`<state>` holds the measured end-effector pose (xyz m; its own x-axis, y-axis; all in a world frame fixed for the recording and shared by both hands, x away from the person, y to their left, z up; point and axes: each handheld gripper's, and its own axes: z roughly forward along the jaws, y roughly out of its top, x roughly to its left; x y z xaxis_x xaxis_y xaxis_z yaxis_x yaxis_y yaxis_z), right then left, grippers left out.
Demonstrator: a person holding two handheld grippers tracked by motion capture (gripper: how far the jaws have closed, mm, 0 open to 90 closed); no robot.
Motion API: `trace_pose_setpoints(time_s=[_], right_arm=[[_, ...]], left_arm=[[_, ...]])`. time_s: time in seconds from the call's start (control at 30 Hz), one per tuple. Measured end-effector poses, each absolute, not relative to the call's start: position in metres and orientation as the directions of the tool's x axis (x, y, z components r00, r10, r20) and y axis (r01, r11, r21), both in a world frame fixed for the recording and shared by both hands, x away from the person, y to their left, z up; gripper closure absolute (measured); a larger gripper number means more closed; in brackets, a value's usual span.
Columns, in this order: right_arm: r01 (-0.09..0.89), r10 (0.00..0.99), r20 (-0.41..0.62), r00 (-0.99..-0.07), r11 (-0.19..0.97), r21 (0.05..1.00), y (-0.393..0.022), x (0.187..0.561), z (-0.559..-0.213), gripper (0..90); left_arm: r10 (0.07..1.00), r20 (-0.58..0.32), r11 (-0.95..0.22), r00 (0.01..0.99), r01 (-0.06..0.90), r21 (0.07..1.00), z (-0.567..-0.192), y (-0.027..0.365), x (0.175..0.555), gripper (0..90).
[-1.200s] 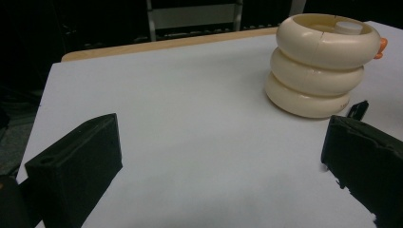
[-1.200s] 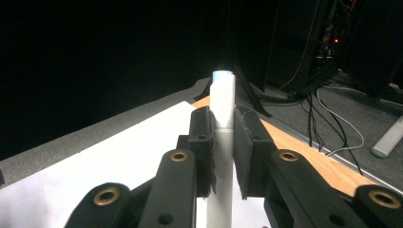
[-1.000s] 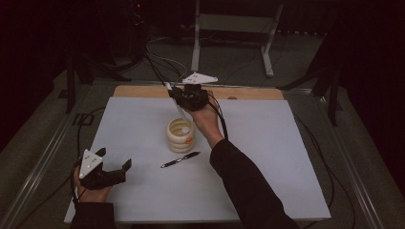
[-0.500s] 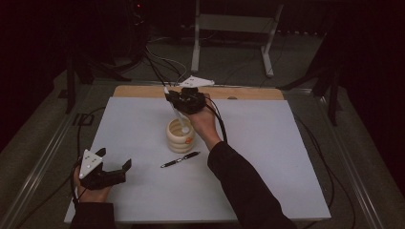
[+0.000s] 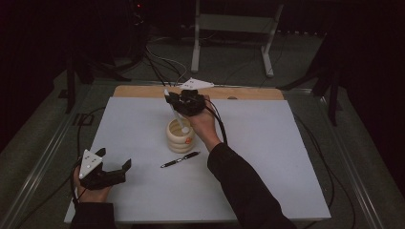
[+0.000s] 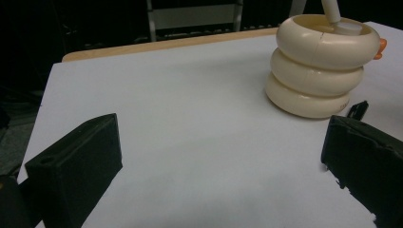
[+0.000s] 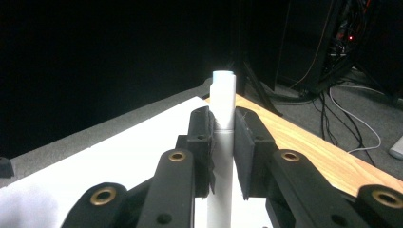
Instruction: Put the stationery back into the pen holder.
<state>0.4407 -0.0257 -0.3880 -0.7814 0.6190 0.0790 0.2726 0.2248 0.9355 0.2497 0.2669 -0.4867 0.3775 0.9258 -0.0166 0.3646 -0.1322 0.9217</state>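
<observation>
My right gripper point(image 7: 222, 137) is clamped on a white pen point(image 7: 222, 156), pads pressed to both sides of its barrel, which runs up between them toward twelve o'clock in the right gripper view. In the high view that pen point(image 5: 177, 116) slants down with its lower end inside the cream ringed holder point(image 5: 179, 136) near the middle of the white table point(image 5: 267, 157). A black pen point(image 5: 180, 159) lies flat just beside the holder, at about six o'clock from it. My left gripper point(image 5: 111, 171) rests near the table's front left corner, jaws spread wide with nothing between them, the holder point(image 6: 317, 66) at about two o'clock ahead.
</observation>
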Motion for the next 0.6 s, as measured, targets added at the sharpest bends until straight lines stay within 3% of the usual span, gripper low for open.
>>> trace_pose_setpoints(time_s=[0.6], right_arm=[[0.275, 0.615, 0.080, -0.785, 0.229, 0.934, -0.0227, 0.4401, -0.3935, 77.9]], left_arm=[[0.926, -0.017, -0.131, 0.377, 0.365, 0.922, -0.4869, 0.2669, 0.2499, 0.3]])
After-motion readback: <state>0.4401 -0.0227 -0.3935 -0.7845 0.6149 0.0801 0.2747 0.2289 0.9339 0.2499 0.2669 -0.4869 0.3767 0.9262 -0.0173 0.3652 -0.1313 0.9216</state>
